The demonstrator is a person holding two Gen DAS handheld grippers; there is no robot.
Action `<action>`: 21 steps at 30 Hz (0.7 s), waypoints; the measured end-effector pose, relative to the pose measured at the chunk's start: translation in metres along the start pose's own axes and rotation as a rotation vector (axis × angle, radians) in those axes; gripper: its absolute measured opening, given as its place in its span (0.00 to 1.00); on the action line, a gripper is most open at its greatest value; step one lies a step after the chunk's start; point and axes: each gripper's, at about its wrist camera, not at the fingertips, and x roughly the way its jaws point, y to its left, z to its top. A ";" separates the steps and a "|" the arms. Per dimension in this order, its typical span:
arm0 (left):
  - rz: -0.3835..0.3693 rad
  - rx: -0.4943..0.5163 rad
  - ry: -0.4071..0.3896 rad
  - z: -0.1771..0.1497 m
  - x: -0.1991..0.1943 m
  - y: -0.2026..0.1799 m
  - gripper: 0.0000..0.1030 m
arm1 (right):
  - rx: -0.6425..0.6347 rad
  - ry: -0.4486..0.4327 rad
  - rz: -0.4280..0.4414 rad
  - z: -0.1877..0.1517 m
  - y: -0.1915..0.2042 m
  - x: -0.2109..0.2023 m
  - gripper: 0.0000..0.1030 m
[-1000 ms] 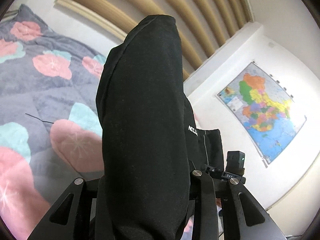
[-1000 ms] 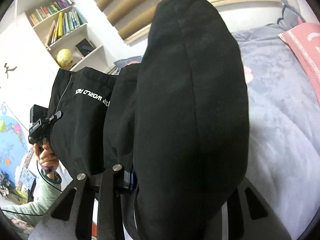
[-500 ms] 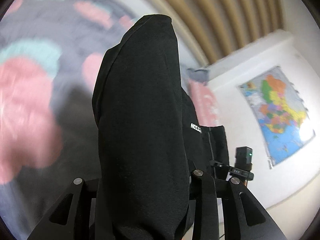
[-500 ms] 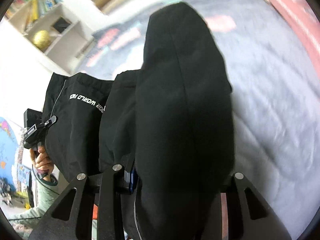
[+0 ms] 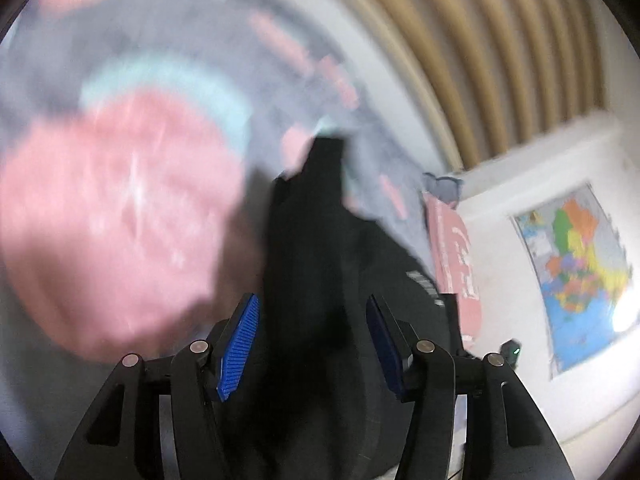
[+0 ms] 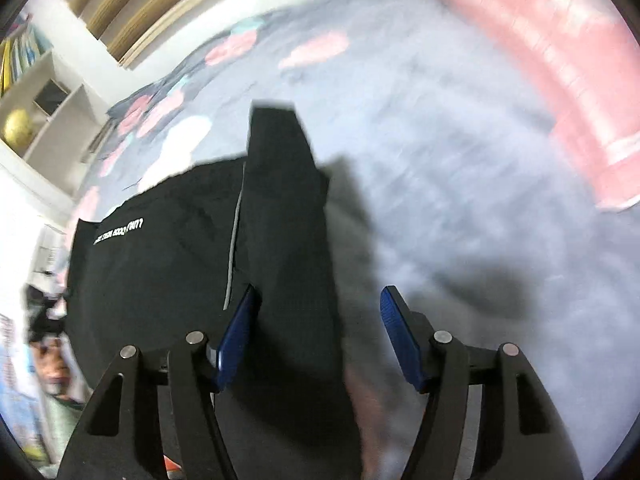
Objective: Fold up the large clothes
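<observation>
1. Left wrist view. The left gripper [image 5: 312,340] has its blue-padded fingers [image 5: 236,346] opening, with a fold of the black garment [image 5: 308,240] between them. The pads look clear of the cloth, though motion blur makes contact hard to rule out. The garment runs from 6 o'clock toward the centre, lying on the floral quilt [image 5: 120,208] of the bed. A wall map [image 5: 580,276] hangs at 3 o'clock, slatted wood panelling [image 5: 500,60] at 1 o'clock, and a pink pillow [image 5: 452,256] lies beside the garment's printed edge.

2. Right wrist view. The right gripper [image 6: 320,336] is likewise opening. The garment's sleeve-like strip [image 6: 288,240] lies against the left pad, while the right finger [image 6: 400,340] stands apart from it. The garment's body, bearing white lettering [image 6: 120,232], spreads toward 9 o'clock. A bookshelf [image 6: 36,92] sits at 10 o'clock.

3. Risk. The cloth may cling to a ribbed pad on release and be dragged out of line as the hands withdraw. Uneven release by the two grippers could skew the fold or leave a bunched edge on the soft quilt.
</observation>
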 end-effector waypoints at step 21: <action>0.363 0.245 0.116 0.012 0.078 -0.057 0.55 | -0.136 0.082 -0.073 0.001 0.080 0.065 0.66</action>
